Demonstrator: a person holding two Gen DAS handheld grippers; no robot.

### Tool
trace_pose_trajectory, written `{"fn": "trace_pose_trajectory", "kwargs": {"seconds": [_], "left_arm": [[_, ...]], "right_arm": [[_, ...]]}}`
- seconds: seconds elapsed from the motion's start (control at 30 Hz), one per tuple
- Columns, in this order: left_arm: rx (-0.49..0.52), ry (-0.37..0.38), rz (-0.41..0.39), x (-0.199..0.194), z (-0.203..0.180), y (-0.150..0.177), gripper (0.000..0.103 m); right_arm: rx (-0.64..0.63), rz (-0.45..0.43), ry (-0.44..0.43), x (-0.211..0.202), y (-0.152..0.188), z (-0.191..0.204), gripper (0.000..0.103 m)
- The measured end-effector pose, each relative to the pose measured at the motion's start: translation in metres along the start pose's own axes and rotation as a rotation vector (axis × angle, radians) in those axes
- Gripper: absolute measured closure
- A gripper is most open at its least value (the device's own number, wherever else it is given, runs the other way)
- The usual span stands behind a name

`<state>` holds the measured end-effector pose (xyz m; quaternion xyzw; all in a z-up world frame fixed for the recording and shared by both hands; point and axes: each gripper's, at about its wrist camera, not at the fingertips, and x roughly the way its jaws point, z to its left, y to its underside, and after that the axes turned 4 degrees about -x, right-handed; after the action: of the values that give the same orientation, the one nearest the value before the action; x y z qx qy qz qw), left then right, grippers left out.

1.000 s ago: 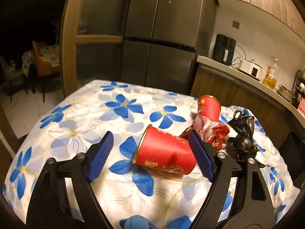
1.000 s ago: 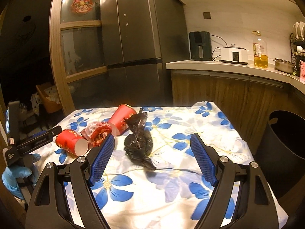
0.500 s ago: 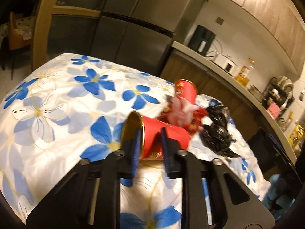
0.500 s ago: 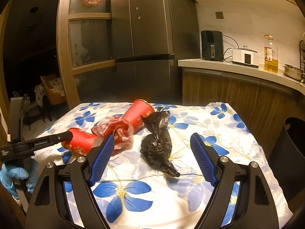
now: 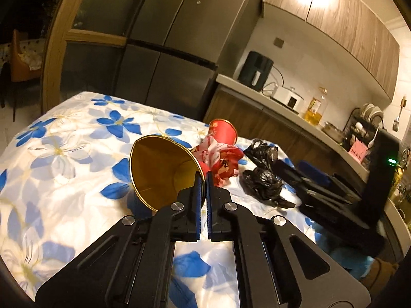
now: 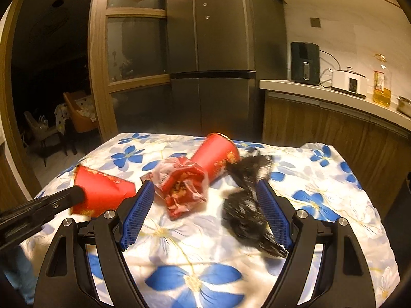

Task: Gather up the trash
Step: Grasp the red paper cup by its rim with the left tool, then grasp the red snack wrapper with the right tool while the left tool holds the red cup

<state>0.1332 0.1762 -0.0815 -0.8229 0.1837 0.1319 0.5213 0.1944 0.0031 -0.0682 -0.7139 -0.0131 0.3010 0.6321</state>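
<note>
The left gripper (image 5: pixel 203 179) is clenched on the rim wall of the near red cup (image 5: pixel 164 172), one pad inside the gold-lined mouth and one pad outside; the cup lies tilted, mouth toward the left wrist camera, and whether its far end rests on the floral tablecloth (image 5: pixel 64 154) cannot be told. The right gripper (image 6: pixel 205 200) is released, its jaws spread wide; it hangs above the cloth on the near side of the crumpled red wrapper (image 6: pixel 182 187).

Positions relative to the wrapper: the second red cup (image 6: pixel 215 154) lies behind it and touches it; the black bag (image 6: pixel 244 205) lies just beside it on the right; the held cup lies to its left.

Failure modes, as judged from this state:

- Thin-wall pinch; the paper wall may crease or slide out between the pads if the cup swings during transport, because only one edge is gripped.
- Collision; both grippers work near the same pile, and a sideways left move could strike the right fingers (image 6: pixel 138 210).
- Imprecise right grasp; the wrapper touches the second cup, so closing there may push the cup and set it rolling along the cloth.
- Bag slip; the bag is soft and glossy, and a shallow pinch may catch only a fold.
</note>
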Motion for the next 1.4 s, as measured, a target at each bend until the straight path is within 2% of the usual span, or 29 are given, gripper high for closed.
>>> {"fn": "trace_pose_trajectory", "kwargs": {"seconds": [0.23, 0.43, 0.6, 0.8, 0.87, 0.97, 1.13, 1.2, 1.23, 1.27, 1.3, 1.33, 1.4], "left_arm": [[0.017, -0.046, -0.056, -0.027, -0.005, 0.006, 0.100], [0.028, -0.042, -0.060, -0.033, -0.007, 0.008, 0.100], [0.027, -0.040, -0.056, -0.031, -0.005, 0.008, 0.100], [0.026, -0.041, -0.055, -0.029, -0.006, 0.008, 0.100], [0.022, -0.039, -0.053, -0.030, -0.006, 0.009, 0.100], [0.025, -0.038, -0.052, -0.031, -0.009, 0.009, 0.100], [0.029, -0.039, -0.058, -0.032, -0.010, 0.008, 0.100], [0.027, -0.040, -0.059, -0.032, -0.009, 0.008, 0.100], [0.024, -0.042, -0.060, -0.032, -0.009, 0.008, 0.100], [0.023, -0.042, -0.061, -0.032, -0.009, 0.008, 0.100], [0.021, -0.043, -0.062, -0.032, -0.008, 0.008, 0.100], [0.017, -0.042, -0.062, -0.032, -0.008, 0.008, 0.100], [0.012, -0.039, -0.062, -0.031, -0.007, 0.008, 0.100]], "right_arm": [[-0.001, 0.000, 0.021, 0.039, -0.012, 0.019, 0.023], [0.027, 0.037, 0.059, 0.076, -0.013, 0.020, 0.024], [0.043, 0.073, 0.035, 0.087, -0.007, 0.016, 0.034], [0.015, 0.090, -0.025, 0.086, -0.002, 0.021, 0.072], [-0.006, 0.087, -0.043, 0.083, -0.002, 0.025, 0.092], [-0.040, 0.085, -0.065, 0.079, -0.001, 0.032, 0.102], [0.015, 0.082, -0.122, 0.067, 0.003, 0.022, 0.102], [0.017, 0.069, -0.110, 0.061, 0.002, 0.020, 0.102], [0.021, 0.067, -0.100, 0.059, 0.002, 0.018, 0.094], [0.026, 0.071, -0.091, 0.059, 0.001, 0.017, 0.057], [0.040, 0.075, -0.078, 0.060, 0.002, 0.015, 0.039], [0.066, 0.064, -0.079, 0.058, 0.003, 0.011, 0.030], [0.072, 0.070, -0.075, 0.060, 0.003, 0.009, 0.031]]}}
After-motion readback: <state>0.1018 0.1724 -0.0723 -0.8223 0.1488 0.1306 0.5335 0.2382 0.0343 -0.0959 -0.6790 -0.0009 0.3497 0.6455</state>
